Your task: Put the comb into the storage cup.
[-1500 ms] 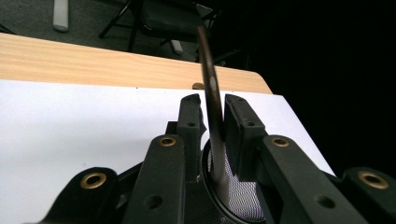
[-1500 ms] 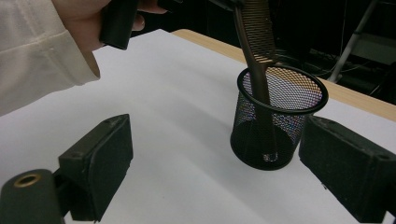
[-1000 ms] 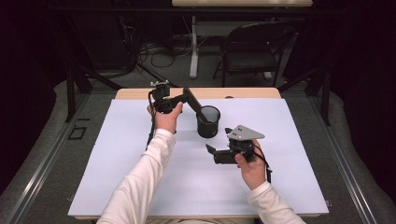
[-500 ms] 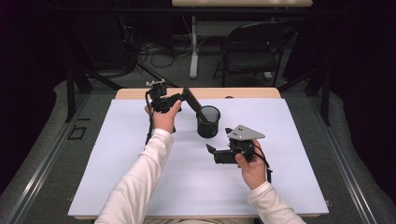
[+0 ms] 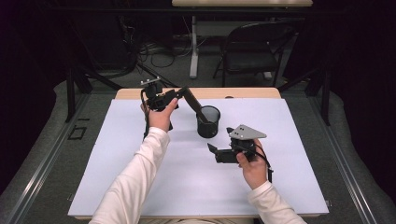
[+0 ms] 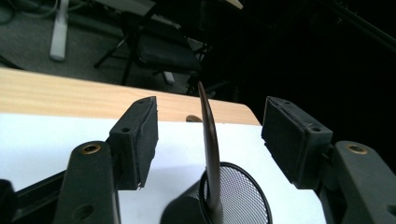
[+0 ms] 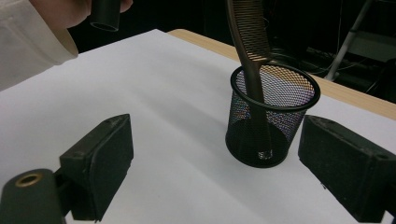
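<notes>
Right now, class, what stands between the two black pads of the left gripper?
In the left gripper view, the brown comb stands between them, touching neither, its lower end in the black mesh cup.

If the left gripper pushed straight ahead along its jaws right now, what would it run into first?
Most likely the brown comb, which stands between the open jaws of the left gripper, with neither pad touching it. The mesh cup holding it sits just below; depth is hard to judge.
</notes>
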Demonstrator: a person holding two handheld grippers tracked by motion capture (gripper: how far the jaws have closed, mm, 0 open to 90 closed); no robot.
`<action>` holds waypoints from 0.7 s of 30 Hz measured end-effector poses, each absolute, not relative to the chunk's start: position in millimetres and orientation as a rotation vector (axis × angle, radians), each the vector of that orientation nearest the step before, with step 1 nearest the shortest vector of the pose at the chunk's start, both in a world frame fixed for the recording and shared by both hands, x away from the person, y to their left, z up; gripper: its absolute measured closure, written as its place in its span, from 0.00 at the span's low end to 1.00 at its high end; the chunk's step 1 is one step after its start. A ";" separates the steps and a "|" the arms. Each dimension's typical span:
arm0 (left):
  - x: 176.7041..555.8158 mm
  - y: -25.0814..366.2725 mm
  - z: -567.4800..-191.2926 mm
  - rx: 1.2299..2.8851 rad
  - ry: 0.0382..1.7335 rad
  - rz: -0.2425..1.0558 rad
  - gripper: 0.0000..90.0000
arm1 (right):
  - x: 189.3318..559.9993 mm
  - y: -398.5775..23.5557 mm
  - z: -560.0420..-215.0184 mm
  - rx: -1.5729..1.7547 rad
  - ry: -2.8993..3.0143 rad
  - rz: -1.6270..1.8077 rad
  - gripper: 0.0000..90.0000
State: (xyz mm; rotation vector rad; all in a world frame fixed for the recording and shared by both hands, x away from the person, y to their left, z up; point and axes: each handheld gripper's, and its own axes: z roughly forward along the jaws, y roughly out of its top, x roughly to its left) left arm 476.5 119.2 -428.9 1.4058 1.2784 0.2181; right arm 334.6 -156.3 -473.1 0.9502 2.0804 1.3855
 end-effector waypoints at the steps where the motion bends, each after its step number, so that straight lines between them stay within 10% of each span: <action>1: 476.4 120.3 -428.1 1.407 1.269 0.229 0.38 | 334.7 -156.5 -473.2 0.953 2.080 1.386 0.11; 21: 468.2 135.8 -415.1 1.445 1.166 0.247 0.35 | 335.0 -157.1 -473.3 0.953 2.077 1.382 0.11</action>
